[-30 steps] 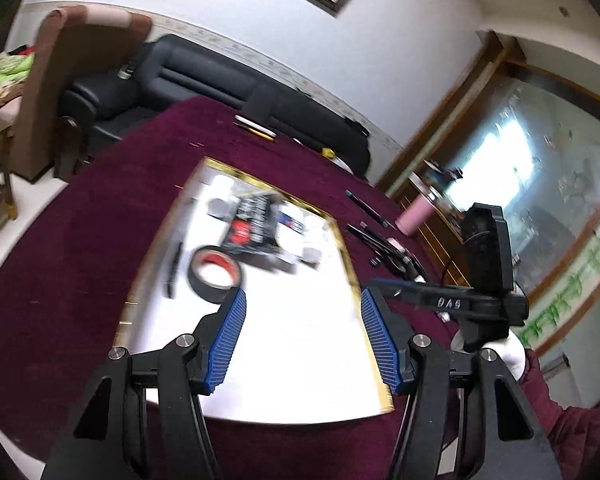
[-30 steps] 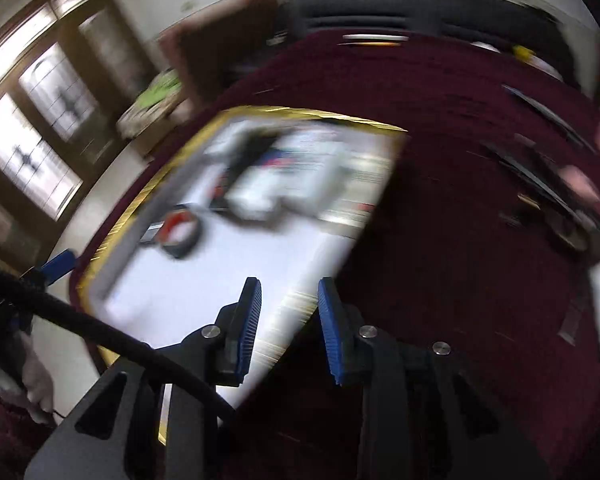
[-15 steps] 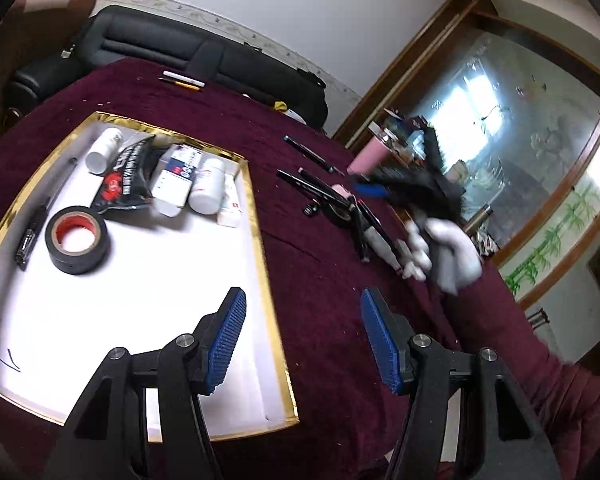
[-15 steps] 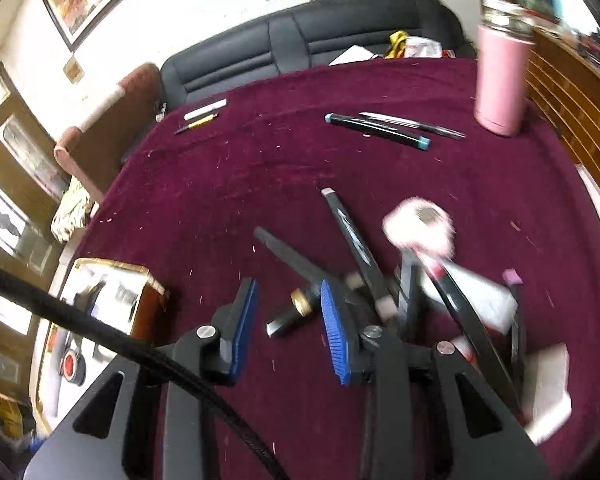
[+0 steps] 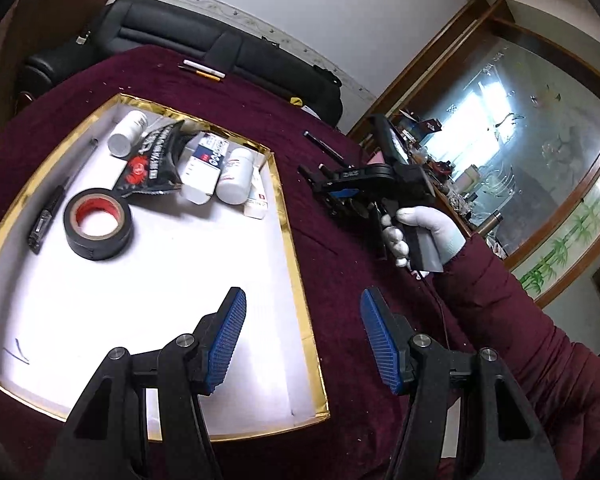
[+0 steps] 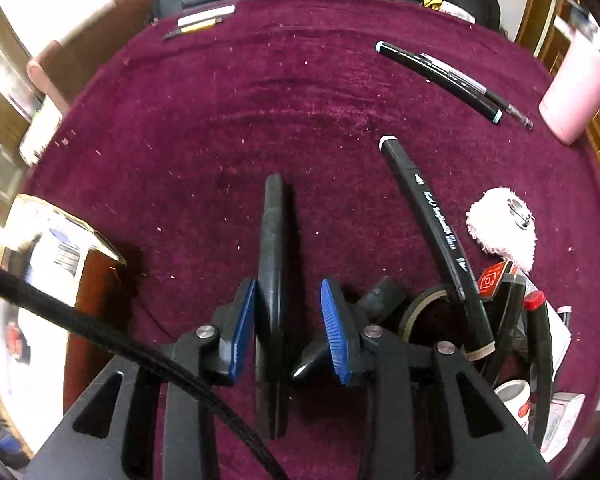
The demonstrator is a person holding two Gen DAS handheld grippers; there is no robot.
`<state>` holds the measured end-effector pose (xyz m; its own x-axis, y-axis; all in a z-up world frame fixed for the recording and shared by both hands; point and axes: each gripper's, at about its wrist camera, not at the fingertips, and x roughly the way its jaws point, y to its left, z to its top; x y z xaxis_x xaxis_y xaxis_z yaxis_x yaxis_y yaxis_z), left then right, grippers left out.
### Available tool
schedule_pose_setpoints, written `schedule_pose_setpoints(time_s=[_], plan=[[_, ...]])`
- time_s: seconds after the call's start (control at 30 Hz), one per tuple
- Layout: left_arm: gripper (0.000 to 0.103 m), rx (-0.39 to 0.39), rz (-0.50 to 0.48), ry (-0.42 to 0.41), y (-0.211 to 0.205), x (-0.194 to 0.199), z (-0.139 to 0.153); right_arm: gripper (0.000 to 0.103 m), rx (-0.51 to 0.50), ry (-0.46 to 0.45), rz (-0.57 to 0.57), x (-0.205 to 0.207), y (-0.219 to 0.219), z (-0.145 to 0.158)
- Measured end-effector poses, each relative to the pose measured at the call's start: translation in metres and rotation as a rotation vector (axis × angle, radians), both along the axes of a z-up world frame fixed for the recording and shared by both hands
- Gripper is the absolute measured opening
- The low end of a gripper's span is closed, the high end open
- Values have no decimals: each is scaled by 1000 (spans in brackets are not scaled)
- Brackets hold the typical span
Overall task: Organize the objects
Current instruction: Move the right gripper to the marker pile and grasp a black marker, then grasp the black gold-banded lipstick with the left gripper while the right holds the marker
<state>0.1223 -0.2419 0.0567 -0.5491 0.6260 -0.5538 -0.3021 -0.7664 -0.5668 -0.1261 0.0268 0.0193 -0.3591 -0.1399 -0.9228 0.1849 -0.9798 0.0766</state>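
Observation:
A long black pen-like object lies flat on the maroon cloth. My right gripper points steeply down over it with the object between its jaws. The jaws are closing; the left pad looks to touch the object and the right pad stands off it. In the left wrist view a white-gloved hand holds that right gripper low over the cloth, right of the tray. My left gripper hangs open with nothing in it over the right gold rim of the white tray.
The tray holds a black tape roll, white bottles, a black packet and a pen. On the cloth lie black markers, a pink fluffy item, a pink cup and a pile at the right.
The right gripper swung from over the tray to the cloth on its right and sank over the black object, which now lies between its fingers. The left view shifted right along the tray.

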Motion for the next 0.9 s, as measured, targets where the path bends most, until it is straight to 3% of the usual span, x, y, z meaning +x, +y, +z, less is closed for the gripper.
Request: schedule_pose_setpoints(time_s=[0.1, 0.23, 0.5, 0.7, 0.9], plan=[[54, -7, -20, 6, 8, 2, 2, 14, 36, 32, 6, 4, -8, 0], [54, -24, -36, 17, 15, 2, 10, 14, -132, -25, 18, 34, 9, 4], [54, -132, -116, 10, 63, -21, 22, 14, -156, -1, -38, 151, 89, 1], [54, -295, -192, 24, 142, -76, 20, 12, -262, 29, -111, 208, 146, -2], [54, -426, -158, -29, 215, -159, -15, 12, -346, 43, -105, 205, 158, -4]])
